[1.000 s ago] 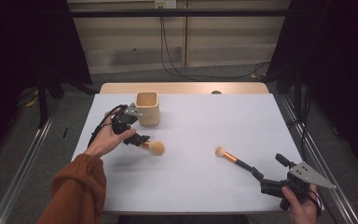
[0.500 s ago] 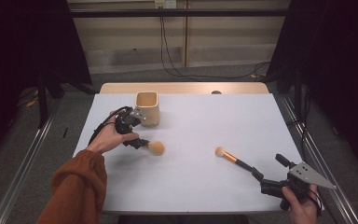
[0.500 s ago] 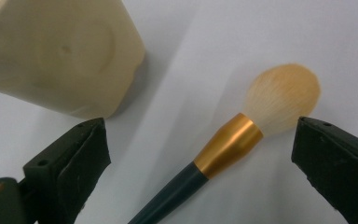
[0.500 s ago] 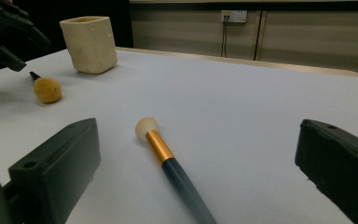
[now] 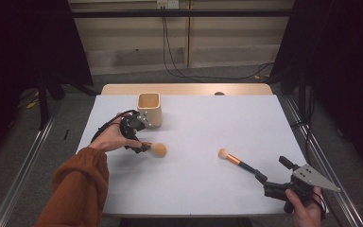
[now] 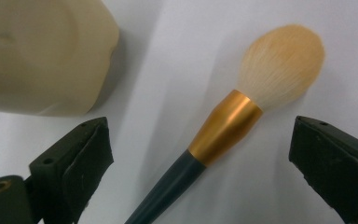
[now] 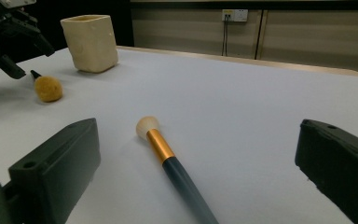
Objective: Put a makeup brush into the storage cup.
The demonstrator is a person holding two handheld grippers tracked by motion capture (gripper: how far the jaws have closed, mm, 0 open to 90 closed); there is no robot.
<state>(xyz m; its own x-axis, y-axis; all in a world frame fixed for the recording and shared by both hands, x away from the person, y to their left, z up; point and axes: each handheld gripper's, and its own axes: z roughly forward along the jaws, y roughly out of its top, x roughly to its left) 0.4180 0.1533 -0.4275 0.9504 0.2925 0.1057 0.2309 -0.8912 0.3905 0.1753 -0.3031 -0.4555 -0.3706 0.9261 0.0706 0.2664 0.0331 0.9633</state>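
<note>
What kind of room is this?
Probably a lab or recording studio: a white table holds just two makeup brushes and a cup, with black curtains and loose wall cables.

no readable text, labels, brands, numbers or signs anywhere in these views

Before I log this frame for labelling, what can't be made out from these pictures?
- Inside of the beige square cup: its walls hide the bottom in the high view.
- Handle of the fluffy orange-bristled brush: cut by the left gripper view's bottom edge; the left gripper covers it from above.
- Handle end of the small flat-topped brush: cut by the right gripper view's bottom edge.
</note>
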